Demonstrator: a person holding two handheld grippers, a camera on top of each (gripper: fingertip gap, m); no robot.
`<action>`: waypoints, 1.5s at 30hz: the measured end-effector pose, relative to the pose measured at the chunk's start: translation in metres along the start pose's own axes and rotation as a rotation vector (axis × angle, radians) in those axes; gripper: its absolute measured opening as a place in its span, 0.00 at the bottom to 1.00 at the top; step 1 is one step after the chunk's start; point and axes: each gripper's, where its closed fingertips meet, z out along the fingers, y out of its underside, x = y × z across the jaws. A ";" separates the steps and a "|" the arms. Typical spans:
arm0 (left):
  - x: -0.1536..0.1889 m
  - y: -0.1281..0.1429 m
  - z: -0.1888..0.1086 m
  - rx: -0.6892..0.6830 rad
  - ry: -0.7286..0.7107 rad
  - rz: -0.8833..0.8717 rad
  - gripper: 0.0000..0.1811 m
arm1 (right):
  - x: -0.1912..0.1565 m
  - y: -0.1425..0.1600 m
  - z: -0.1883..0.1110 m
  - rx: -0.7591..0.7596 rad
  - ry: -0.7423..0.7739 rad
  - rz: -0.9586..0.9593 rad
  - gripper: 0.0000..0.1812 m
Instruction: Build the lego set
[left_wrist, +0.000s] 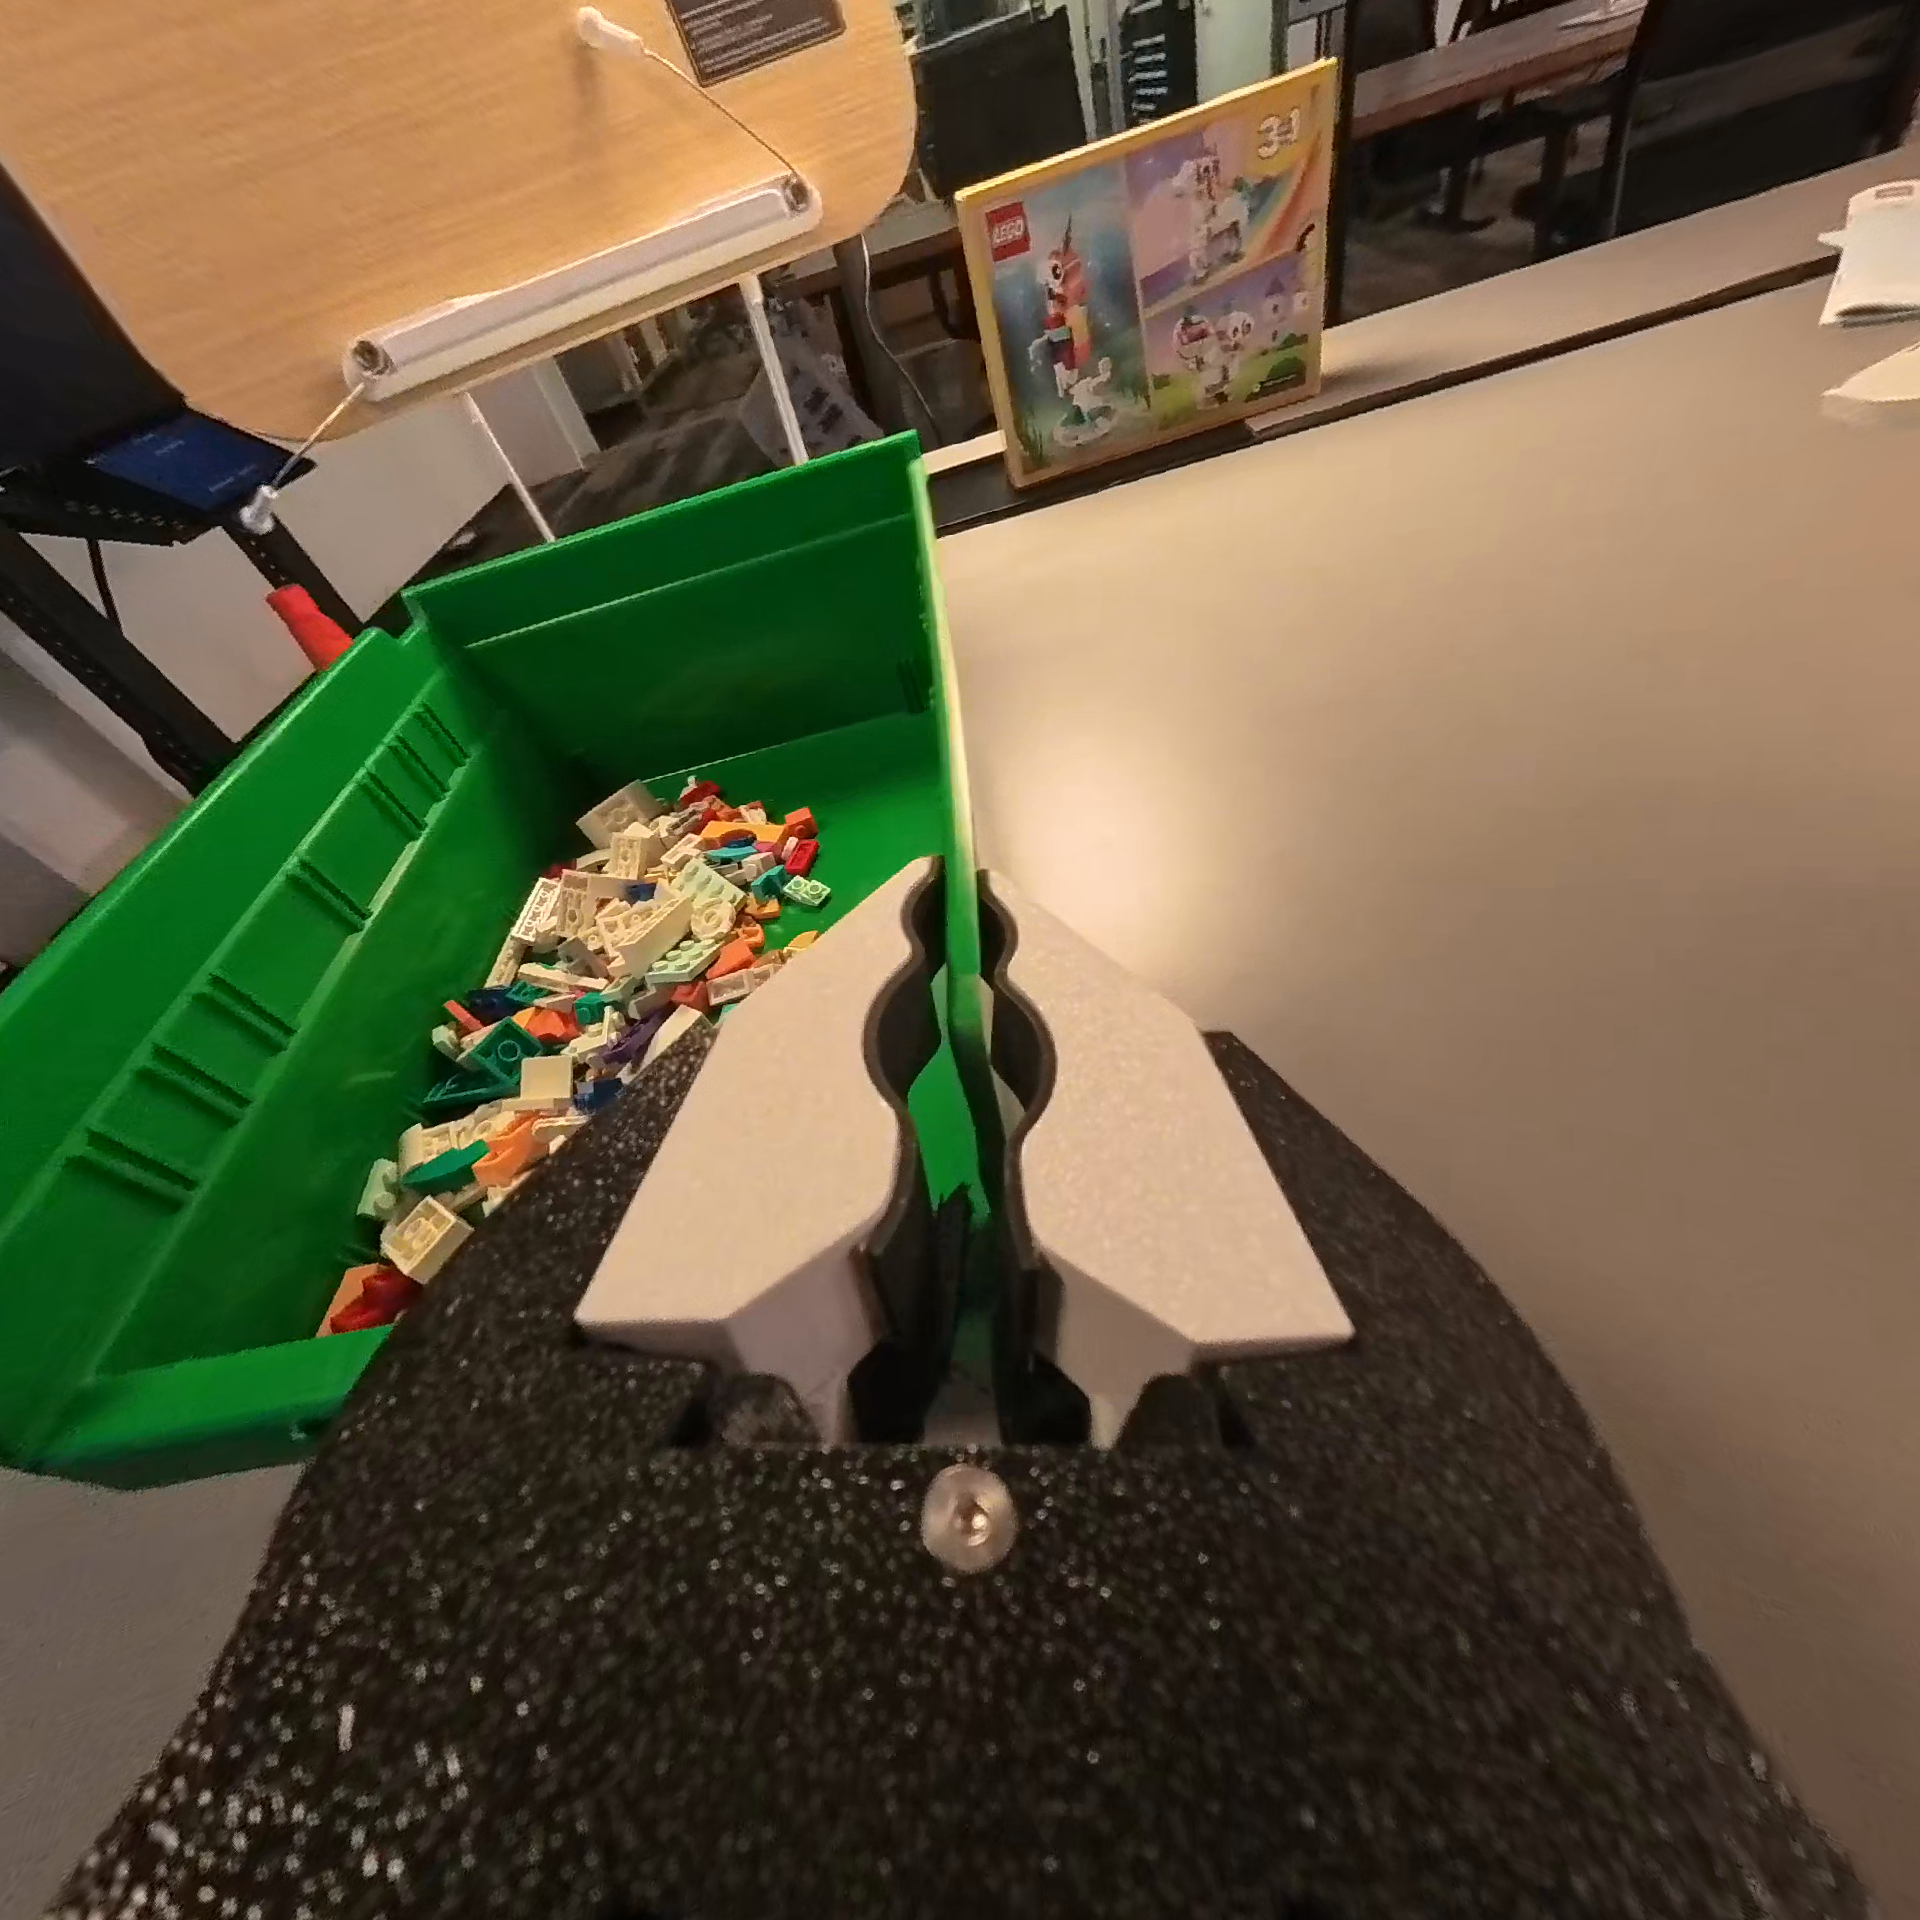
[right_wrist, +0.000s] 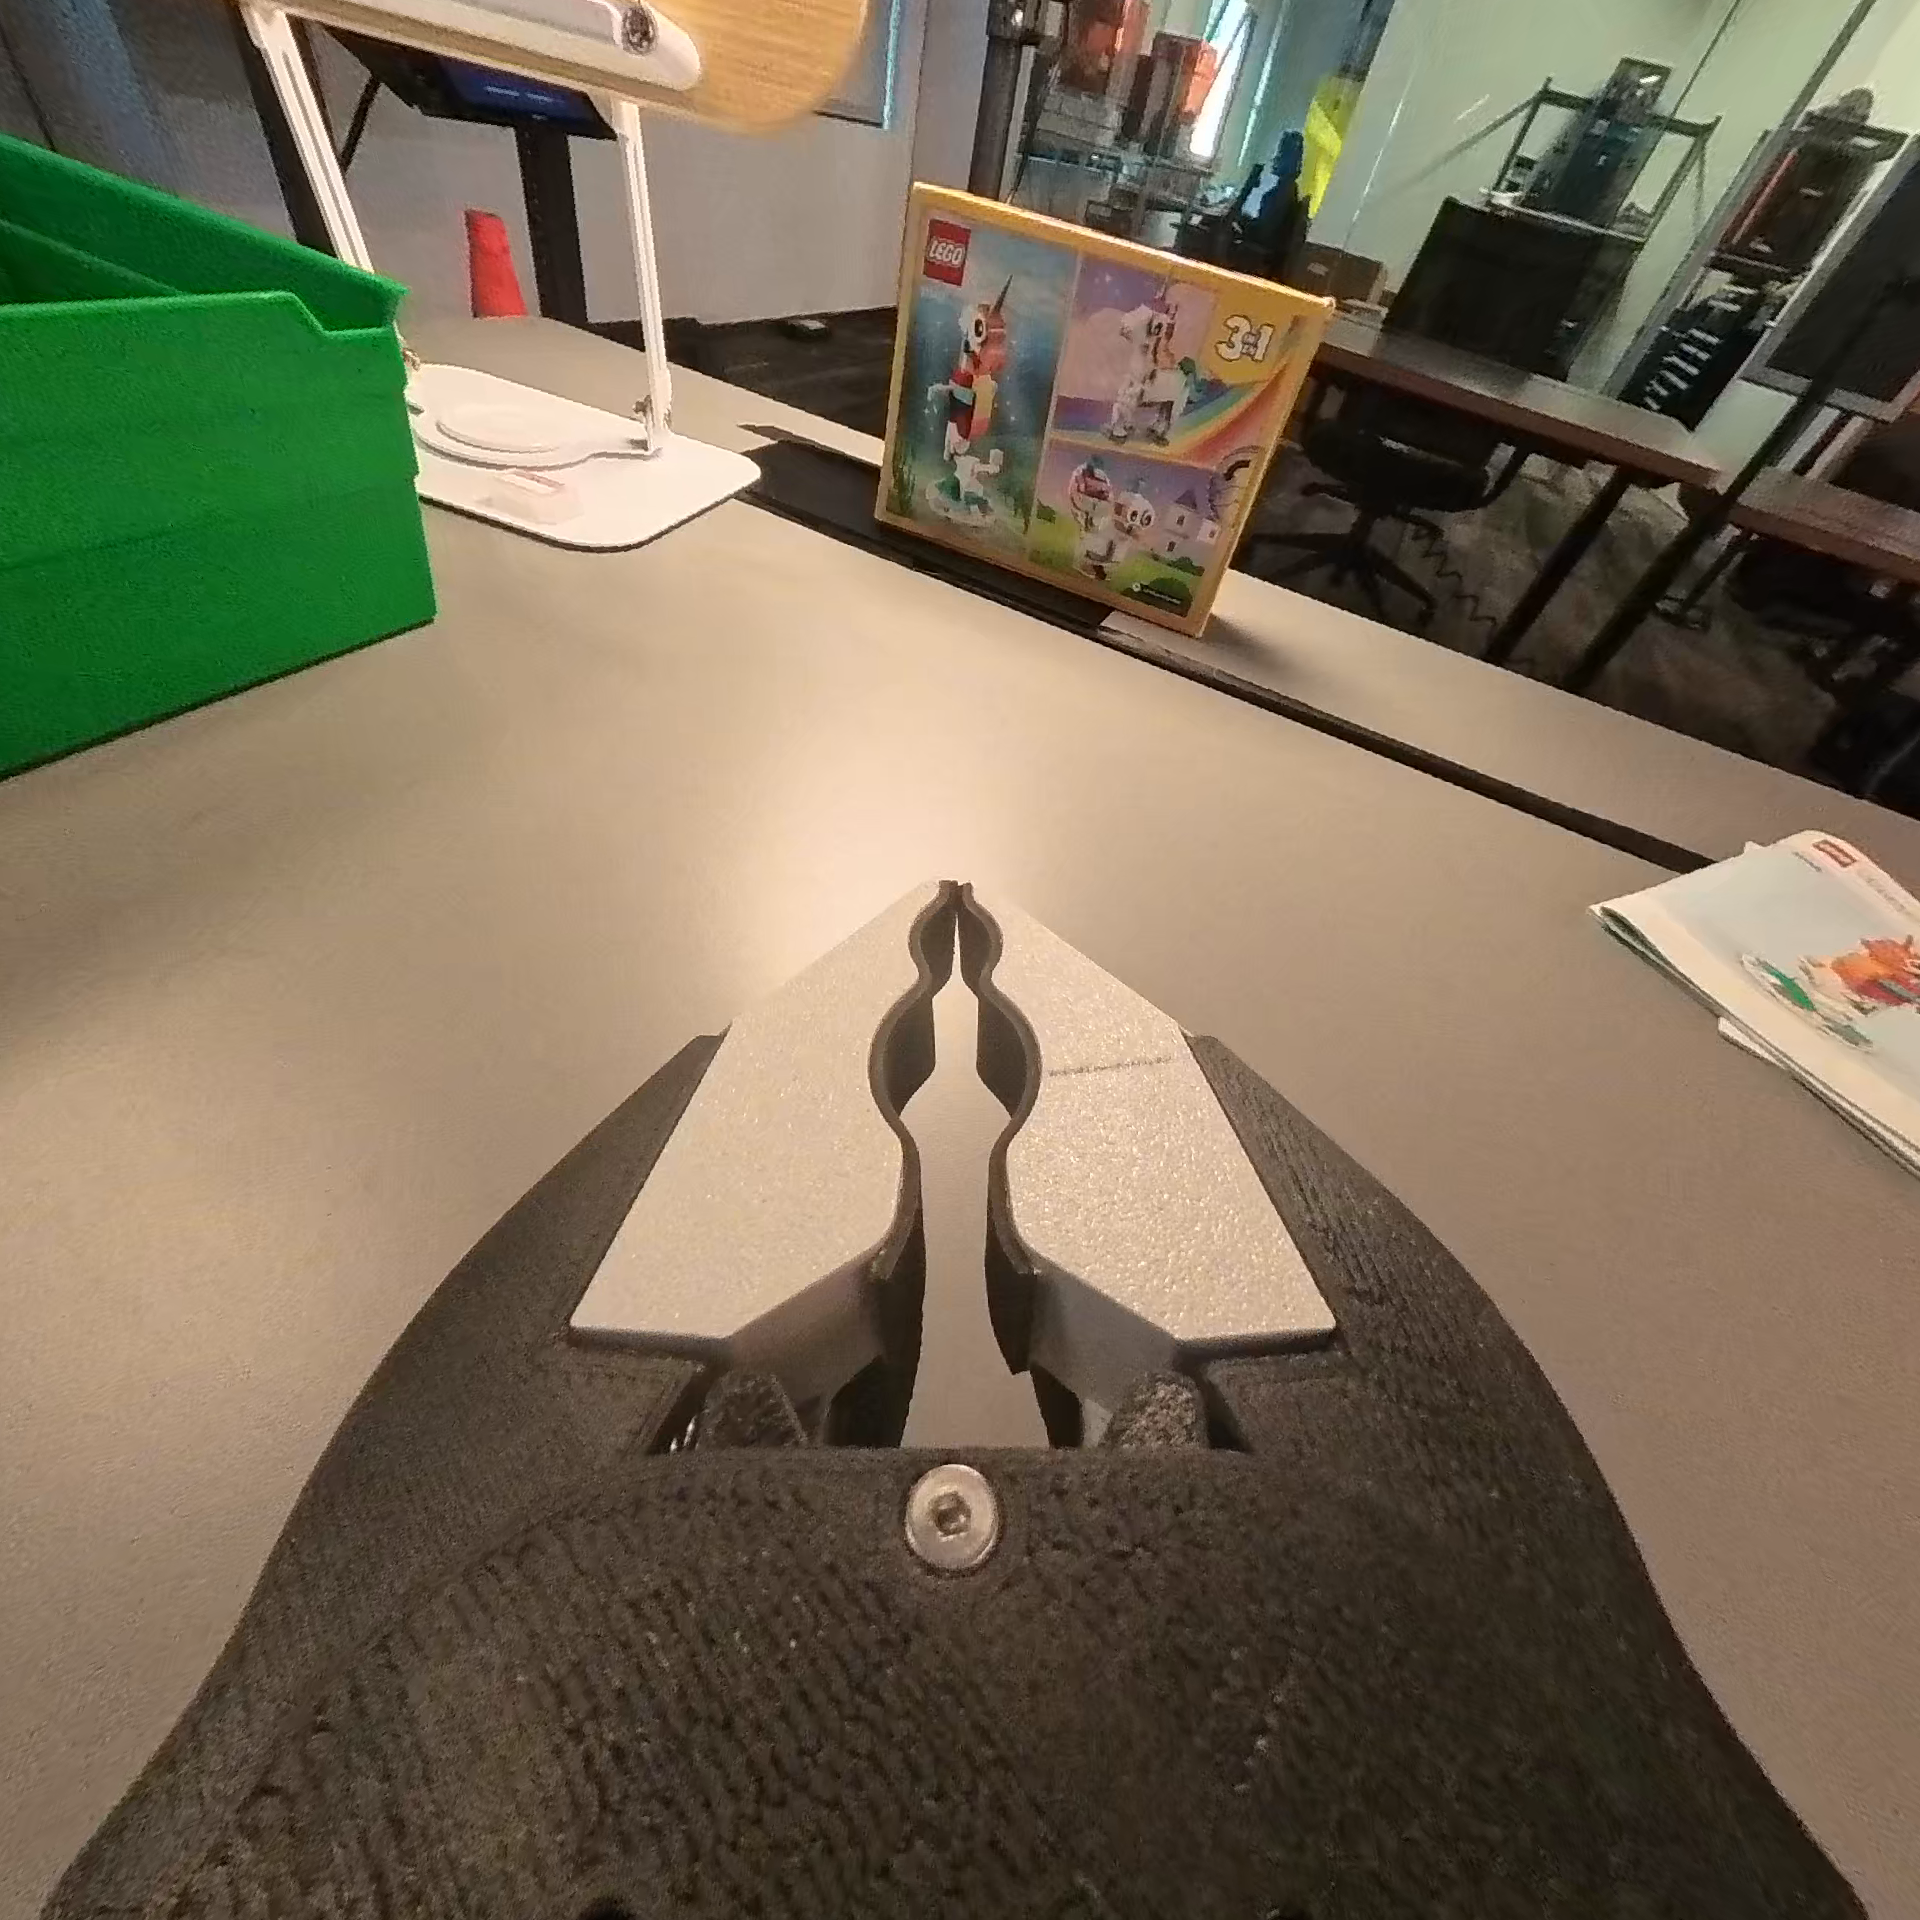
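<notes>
A green bin holds a heap of loose lego bricks in white, orange, teal and red. My left gripper straddles the bin's right wall, one finger inside and one outside, with the jaws closed on the wall. My right gripper is shut and empty, tips touching, low over the bare grey table. The bin also shows in the right wrist view at the far left. The lego box stands upright at the table's back edge.
An instruction booklet lies on the table at the right. A white lamp stand's base sits behind the bin, with its wooden shade overhead. The box also shows in the left wrist view. A red cone stands beyond the table. Tip to tip, the grippers are about 25 cm apart.
</notes>
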 end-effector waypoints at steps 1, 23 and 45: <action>0.000 0.000 0.000 0.000 0.016 -0.012 0.00 | 0.000 0.000 0.000 -0.001 0.000 0.002 0.00; 0.035 -0.076 -0.033 0.255 -0.053 0.134 0.19 | 0.049 -0.013 -0.011 0.093 0.098 0.012 0.03; 0.397 -0.154 0.277 -0.370 0.876 0.060 0.35 | 0.324 0.028 -0.052 0.227 0.574 -0.171 0.04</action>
